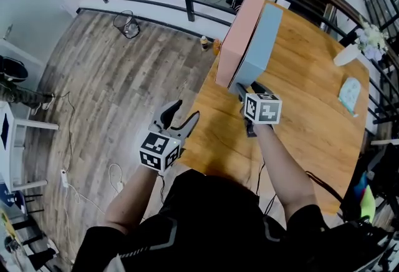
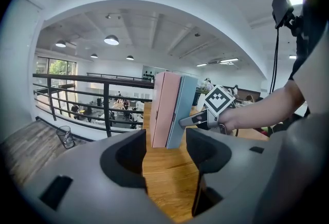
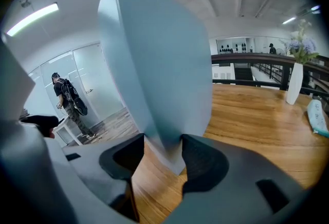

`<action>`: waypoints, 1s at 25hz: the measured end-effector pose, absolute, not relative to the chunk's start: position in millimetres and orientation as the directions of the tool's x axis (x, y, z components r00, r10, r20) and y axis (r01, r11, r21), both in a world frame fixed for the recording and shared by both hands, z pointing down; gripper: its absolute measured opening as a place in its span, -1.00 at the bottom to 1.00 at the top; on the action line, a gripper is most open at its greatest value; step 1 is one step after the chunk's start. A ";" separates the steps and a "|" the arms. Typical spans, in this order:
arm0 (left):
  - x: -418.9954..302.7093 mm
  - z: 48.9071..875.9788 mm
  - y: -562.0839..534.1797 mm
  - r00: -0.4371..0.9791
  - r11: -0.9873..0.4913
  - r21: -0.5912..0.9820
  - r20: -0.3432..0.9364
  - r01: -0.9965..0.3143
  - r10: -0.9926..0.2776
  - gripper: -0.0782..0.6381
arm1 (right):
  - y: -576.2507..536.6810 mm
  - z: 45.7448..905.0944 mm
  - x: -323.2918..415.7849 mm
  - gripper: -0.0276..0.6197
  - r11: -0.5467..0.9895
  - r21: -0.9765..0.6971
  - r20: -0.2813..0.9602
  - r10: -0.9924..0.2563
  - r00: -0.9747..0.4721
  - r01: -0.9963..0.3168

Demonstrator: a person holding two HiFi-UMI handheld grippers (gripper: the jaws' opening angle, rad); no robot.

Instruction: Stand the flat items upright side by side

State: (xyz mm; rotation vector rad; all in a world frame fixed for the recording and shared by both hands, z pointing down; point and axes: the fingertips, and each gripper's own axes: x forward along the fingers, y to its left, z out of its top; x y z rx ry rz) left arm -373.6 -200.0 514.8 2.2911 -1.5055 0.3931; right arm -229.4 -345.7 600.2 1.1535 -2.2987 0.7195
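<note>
Right gripper (image 3: 163,151) jaws clamp blue box (image 3: 159,79), blocking pink box (image 1: 240,37) from its camera; left gripper (image 2: 165,153) jaws released.

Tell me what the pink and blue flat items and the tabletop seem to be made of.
Pink item: probably coated card or board, with a matt finish. The colour is flat and even, the edges are crisp, and there is no shine.
Blue item: likely the same material, matt with a faint sheen on a smooth, unmarked face.
Table: wood or wood veneer with a satin finish, showing grain in a warm orange-brown.
</note>
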 end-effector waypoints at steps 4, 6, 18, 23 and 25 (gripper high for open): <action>-377.4 515.0 -196.7 0.381 -0.351 0.150 0.426 -0.924 -0.820 -0.06 | -349.2 600.0 -230.0 -0.17 0.505 -0.244 0.609 -0.585 -0.537 -0.828; -376.7 515.1 -195.6 0.380 -0.349 0.151 0.426 -0.925 -0.821 -0.06 | -351.0 600.3 -229.0 -0.17 0.507 -0.240 0.610 -0.585 -0.535 -0.828; -365.8 499.8 -202.4 0.395 -0.368 0.146 0.390 -0.918 -0.832 -0.07 | -339.4 583.8 -206.7 -0.12 0.502 -0.232 0.580 -0.616 -0.533 -0.833; -338.2 477.1 -219.2 0.457 -0.432 0.152 0.345 -0.889 -0.820 -0.08 | -326.2 536.6 -166.8 -0.11 0.485 -0.228 0.514 -0.676 -0.527 -0.844; -314.3 466.2 -226.0 0.496 -0.475 0.146 0.322 -0.868 -0.806 -0.09 | -316.3 512.2 -136.2 -0.11 0.473 -0.203 0.483 -0.713 -0.508 -0.857</action>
